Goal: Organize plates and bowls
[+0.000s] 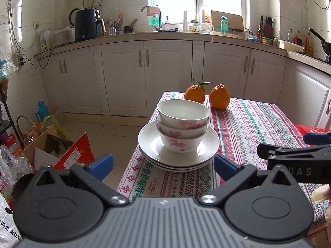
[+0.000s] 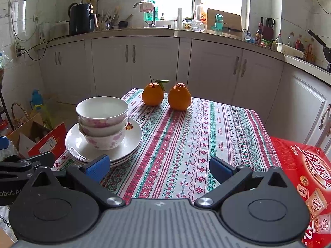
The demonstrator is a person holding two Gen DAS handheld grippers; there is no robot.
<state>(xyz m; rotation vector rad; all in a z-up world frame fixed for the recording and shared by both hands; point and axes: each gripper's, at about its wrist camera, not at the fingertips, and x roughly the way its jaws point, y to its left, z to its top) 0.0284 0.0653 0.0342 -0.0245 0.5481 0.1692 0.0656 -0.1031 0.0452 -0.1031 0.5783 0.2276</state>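
Now my left tongs (image 1: 163, 164) gape empty just short of the stacked bowls (image 1: 183, 124) on plates (image 1: 179, 152); my right tongs (image 2: 159, 166), also released, sit right of them.

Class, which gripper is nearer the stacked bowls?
Left. The left gripper faces the stacked bowls directly; the right gripper sits off to their right, over bare tablecloth.

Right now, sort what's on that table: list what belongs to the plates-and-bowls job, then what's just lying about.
Belongs to the job:
- stack of three bowls, nested, standing on the plates
- stack of plates at the table's left edge

Just lying about:
- orange with leaves
- second orange beside it
- red box at the table's right
- cardboard box on the floor
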